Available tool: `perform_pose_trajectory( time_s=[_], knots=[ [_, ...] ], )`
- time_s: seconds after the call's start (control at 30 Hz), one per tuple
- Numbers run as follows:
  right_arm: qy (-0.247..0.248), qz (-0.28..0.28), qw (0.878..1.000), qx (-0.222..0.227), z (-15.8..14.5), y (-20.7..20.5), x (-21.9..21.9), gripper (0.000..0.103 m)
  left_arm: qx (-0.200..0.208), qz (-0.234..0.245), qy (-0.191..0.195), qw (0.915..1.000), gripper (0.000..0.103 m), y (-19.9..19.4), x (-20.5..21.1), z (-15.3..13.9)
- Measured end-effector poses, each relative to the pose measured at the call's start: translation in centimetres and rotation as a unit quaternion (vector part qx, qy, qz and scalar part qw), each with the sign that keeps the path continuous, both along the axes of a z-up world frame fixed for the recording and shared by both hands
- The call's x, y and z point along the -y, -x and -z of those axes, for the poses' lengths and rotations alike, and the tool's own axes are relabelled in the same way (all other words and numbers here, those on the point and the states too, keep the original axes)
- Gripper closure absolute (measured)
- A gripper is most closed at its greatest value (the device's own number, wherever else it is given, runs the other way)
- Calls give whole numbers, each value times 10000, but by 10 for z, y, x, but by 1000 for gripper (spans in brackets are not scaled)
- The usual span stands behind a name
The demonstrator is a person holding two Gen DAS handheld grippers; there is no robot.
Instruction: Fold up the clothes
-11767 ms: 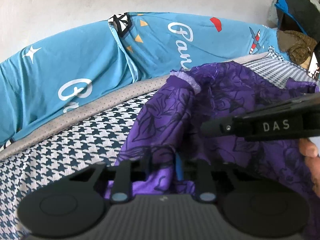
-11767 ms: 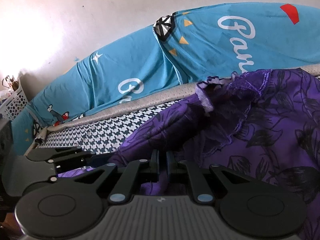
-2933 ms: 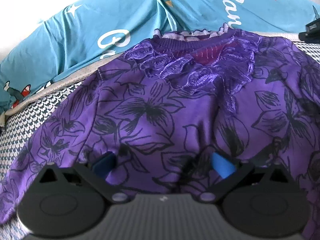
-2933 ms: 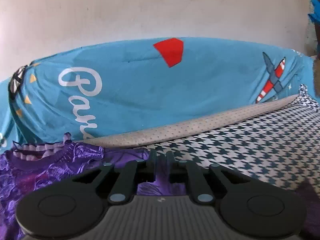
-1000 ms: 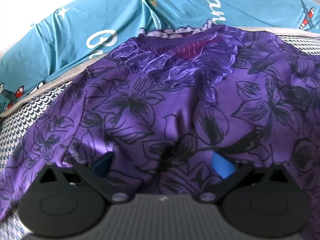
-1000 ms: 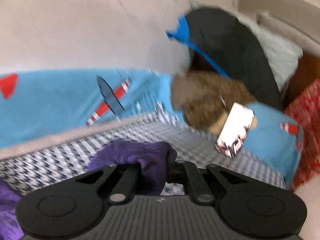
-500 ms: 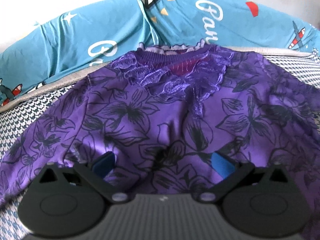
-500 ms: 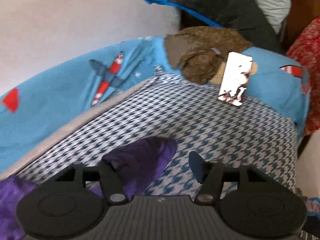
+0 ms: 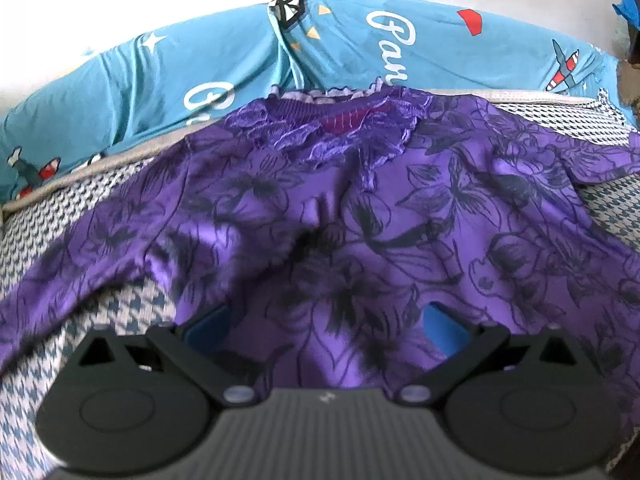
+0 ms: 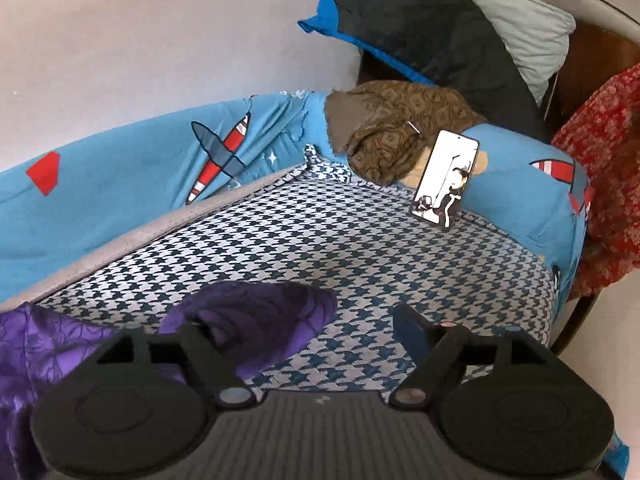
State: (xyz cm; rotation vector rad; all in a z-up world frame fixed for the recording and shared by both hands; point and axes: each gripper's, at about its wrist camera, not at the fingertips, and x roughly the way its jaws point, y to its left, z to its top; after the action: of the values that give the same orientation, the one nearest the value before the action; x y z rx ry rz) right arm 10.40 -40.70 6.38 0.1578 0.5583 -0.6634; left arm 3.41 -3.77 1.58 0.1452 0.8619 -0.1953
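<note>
Here the purple floral-print blouse (image 9: 340,216) lies flat across the houndstooth bedcover (image 10: 320,236), collar toward frame top; left gripper (image 9: 326,322) is spread wide, empty, above its hem. Right gripper (image 10: 308,330), opening, holds nothing; the sleeve end (image 10: 256,316) lies lower left.

Under your left gripper (image 9: 324,320) lies the purple blouse (image 9: 360,220), a thin, smooth cloth with a slight sheen and a black flower print; its far neckline carries crinkled, glossier ruffle trim (image 9: 320,136). Your grippers are matt black plastic with ribbed grey bodies and smooth blue finger pads (image 9: 444,324). The right gripper (image 10: 316,328) is opening over the sleeve end (image 10: 260,320), which looks softly creased. The bed cover (image 10: 360,240) is a coarse woven houndstooth cloth, edged at the far side by a dotted grey band. Beyond it, the blue printed sheet (image 9: 160,76) is smooth matt cotton-like cloth. Far right, you see a glossy phone (image 10: 444,178), a rough brown patterned cloth (image 10: 400,128), and polished wood (image 10: 592,64).
</note>
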Motion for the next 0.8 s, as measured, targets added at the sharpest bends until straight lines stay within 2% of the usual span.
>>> perform_pose_trajectory(
  time_s=[0.07, 0.13, 0.23, 0.27, 0.37, 0.53, 0.67, 0.8],
  knots=[
    [-52, -15, 9999, -109, 2, 3, 0, 24, -39, -53, 67, 10000, 0, 6, -4, 1],
    [-132, 36, 9995, -293, 8, 3, 4, 15, -68, -89, 105, 9999, 0, 12, -8, 3],
    [-602, 59, 9946, -839, 25, -8, 18, 11, -100, -122, 129, 9998, 0, 20, -11, 5],
    [-814, 61, 9929, -869, 28, -8, 23, 11, -103, -126, 142, 9998, 0, 22, -12, 6],
    [-1445, -13, 9879, -569, 28, 2, 36, 11, -89, -150, 165, 9997, 0, 28, -13, 5],
    [-1986, -164, 9786, -507, 28, 18, 41, 11, -83, -260, 214, 9994, 0, 35, -14, 6],
    [-1943, -195, 9805, -226, 21, 34, 42, 11, -54, -335, 272, 9991, 0, 44, -16, 7],
    [-1880, -344, 9813, 238, 7, 51, 40, 11, -39, -363, 271, 9990, 0, 53, -16, 10]
  ],
)
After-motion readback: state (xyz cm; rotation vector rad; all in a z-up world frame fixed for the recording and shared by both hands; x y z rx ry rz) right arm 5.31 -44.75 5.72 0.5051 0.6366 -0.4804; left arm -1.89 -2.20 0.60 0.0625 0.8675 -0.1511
